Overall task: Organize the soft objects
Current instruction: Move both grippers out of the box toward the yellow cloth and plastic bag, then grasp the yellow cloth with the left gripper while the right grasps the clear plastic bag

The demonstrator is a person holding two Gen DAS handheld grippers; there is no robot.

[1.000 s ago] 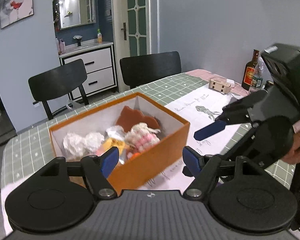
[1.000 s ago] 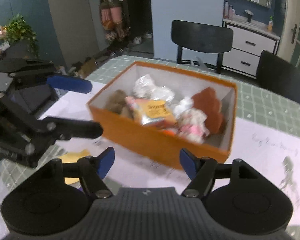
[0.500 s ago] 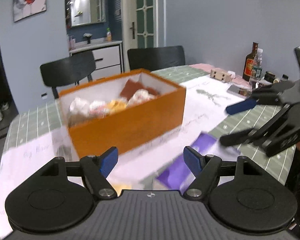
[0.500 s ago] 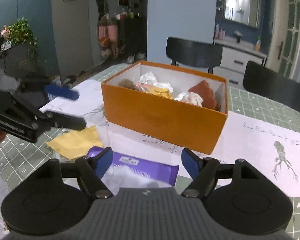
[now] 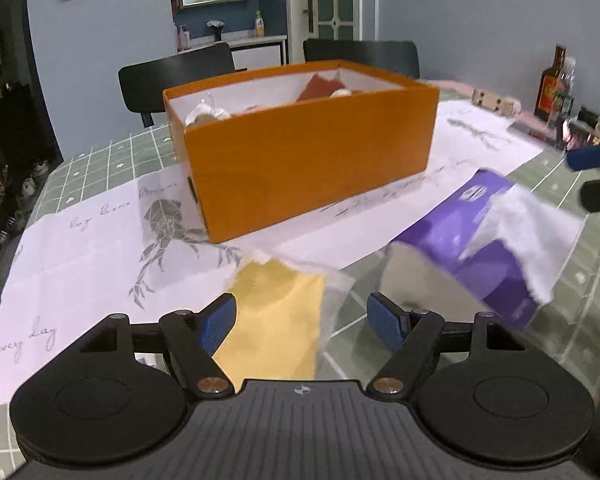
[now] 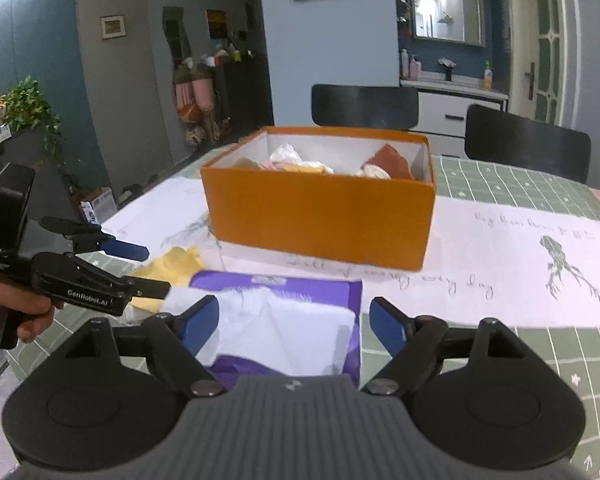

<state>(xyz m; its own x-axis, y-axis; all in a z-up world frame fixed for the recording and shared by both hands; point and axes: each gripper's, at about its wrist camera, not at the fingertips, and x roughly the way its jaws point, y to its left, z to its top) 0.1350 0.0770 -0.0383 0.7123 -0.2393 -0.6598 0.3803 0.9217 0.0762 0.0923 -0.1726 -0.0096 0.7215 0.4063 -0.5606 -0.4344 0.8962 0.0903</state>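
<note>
Both grippers hover low over the table (image 6: pixel 540 184), in front of the orange box (image 5: pixel 312 156). Left gripper (image 5: pixel 302 322) has its jaws wide, with nothing between the pads; the yellow cloth (image 5: pixel 276 320) lies on the table beneath them. Right gripper (image 6: pixel 294 326) has its jaws opening, wide apart and empty, above the purple tissue pack (image 6: pixel 284 320) with white tissue sticking out. Soft things fill the box: a white crumpled bundle (image 6: pixel 286 154) and a rust-coloured piece (image 6: pixel 392 162). The pack lies just beside the yellow cloth.
</note>
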